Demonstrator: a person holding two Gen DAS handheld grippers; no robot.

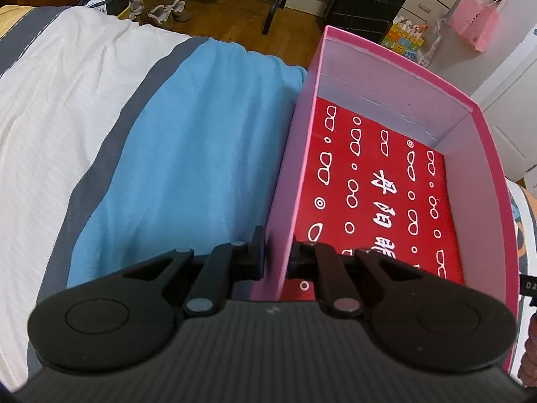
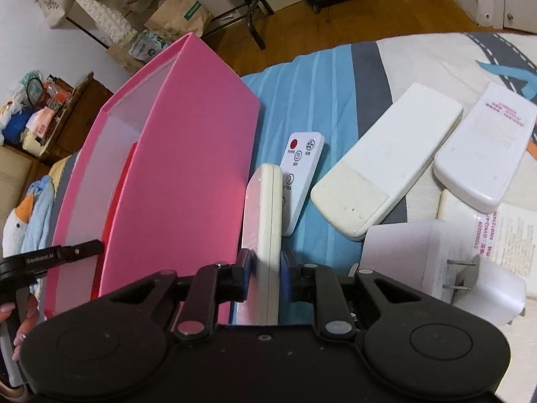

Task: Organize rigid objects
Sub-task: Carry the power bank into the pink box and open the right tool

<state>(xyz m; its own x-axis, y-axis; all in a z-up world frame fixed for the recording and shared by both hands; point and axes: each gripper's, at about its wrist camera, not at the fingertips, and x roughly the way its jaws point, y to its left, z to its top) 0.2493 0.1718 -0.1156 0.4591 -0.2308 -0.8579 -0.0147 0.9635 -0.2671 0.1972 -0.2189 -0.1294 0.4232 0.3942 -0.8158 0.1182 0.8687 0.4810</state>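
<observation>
**Spotter:** While your left gripper [image 1: 276,262] pinches the near left wall of the pink box [image 1: 396,77], your right gripper [image 2: 266,270] has its pads pressed on a cream remote [image 2: 263,215] turned on edge, just beside the box's right outer wall.

**Operator:** What sits inside the box?

**Spotter:** Only a red liner [image 1: 379,181] printed with white glasses outlines and characters covers the floor. The box rests on a blue towel [image 1: 188,154] spread over a white and grey bedcover [image 1: 67,100].

**Operator:** And what crowds my right side?

**Spotter:** Just right of the cream remote lies a slim white remote [image 2: 300,174] with a red button, its near part hidden behind the held one. Farther right, a large white remote [image 2: 386,164] lies face down, and beyond it another white remote [image 2: 486,144] with red print on its back. Near you on the right stands a white plug adapter [image 2: 446,268], prongs showing, resting over a labelled white remote [image 2: 510,231]. The pink wall stands directly left of the held remote, between it and the box's inside.
</observation>
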